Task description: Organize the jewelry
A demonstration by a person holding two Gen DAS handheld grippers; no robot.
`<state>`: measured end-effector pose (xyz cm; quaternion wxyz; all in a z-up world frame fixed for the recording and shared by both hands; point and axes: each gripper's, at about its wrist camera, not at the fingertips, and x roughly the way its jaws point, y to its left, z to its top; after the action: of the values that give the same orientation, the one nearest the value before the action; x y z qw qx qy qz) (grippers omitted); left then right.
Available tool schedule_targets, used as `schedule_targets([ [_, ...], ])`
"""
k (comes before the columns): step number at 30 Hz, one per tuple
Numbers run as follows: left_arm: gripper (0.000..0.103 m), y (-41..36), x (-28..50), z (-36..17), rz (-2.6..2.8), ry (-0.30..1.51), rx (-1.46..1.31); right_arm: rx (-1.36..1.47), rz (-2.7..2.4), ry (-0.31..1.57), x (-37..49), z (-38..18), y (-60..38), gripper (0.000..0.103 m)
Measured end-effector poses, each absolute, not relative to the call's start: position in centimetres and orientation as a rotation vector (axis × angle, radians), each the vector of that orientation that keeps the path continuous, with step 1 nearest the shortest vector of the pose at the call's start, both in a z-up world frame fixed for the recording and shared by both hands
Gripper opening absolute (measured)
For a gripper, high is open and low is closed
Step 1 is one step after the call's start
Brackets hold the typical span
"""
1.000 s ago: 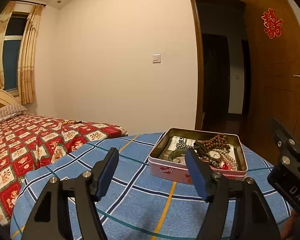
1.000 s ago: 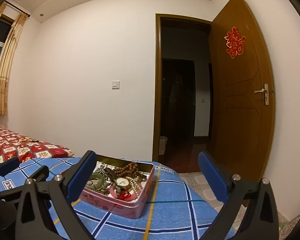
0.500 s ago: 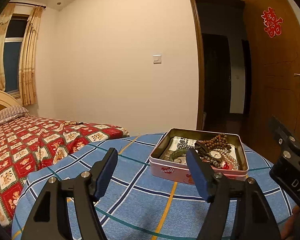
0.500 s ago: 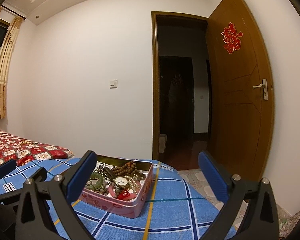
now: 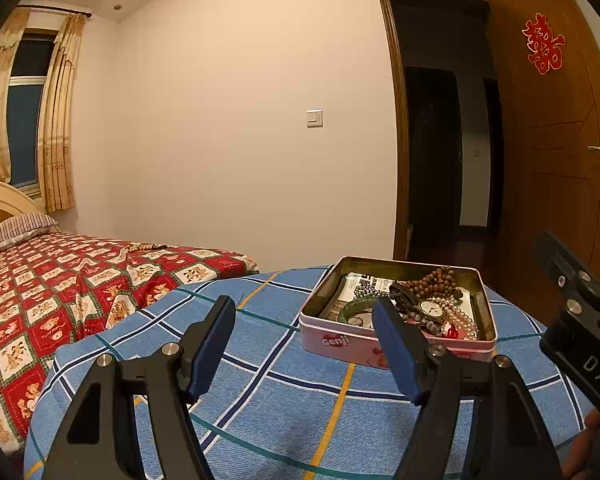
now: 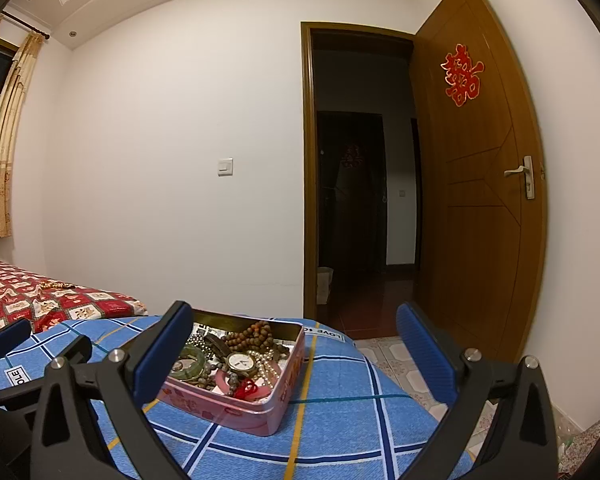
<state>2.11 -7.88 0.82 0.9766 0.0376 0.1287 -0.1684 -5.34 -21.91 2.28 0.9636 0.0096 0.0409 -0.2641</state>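
A pink tin [image 5: 342, 343] [image 6: 256, 416] without a lid sits on a blue checked cloth [image 5: 284, 412] [image 6: 340, 420]. It holds several pieces of jewelry: brown wooden beads [image 5: 436, 278] [image 6: 256, 334], a watch [image 5: 430, 309] [image 6: 241, 361], a green bangle [image 5: 354, 308] [image 6: 191, 364], pearl strands [image 5: 458, 316] and a red trinket [image 6: 247, 389]. My left gripper [image 5: 304, 342] stands open just short of the tin, nothing between its fingers. My right gripper [image 6: 292, 354] is open too, held to the right of the left one, with the tin seen between its fingers but farther off.
A bed with a red patterned cover [image 5: 40, 288] [image 6: 40, 300] lies to the left, with a bead string [image 5: 144, 246] on it. Behind stand a white wall, an open doorway [image 5: 440, 140] and a wooden door [image 6: 480, 184]. Tiled floor [image 6: 384, 356] drops off right of the cloth.
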Motion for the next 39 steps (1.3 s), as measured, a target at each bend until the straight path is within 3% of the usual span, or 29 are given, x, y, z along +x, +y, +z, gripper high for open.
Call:
schedule_targets([
  [39, 0.075, -8.45, 2.02, 0.78, -0.319, 0.262, 0.119, 0.036, -0.547, 0.082, -5.91, 2.50, -22.18, 0.103],
])
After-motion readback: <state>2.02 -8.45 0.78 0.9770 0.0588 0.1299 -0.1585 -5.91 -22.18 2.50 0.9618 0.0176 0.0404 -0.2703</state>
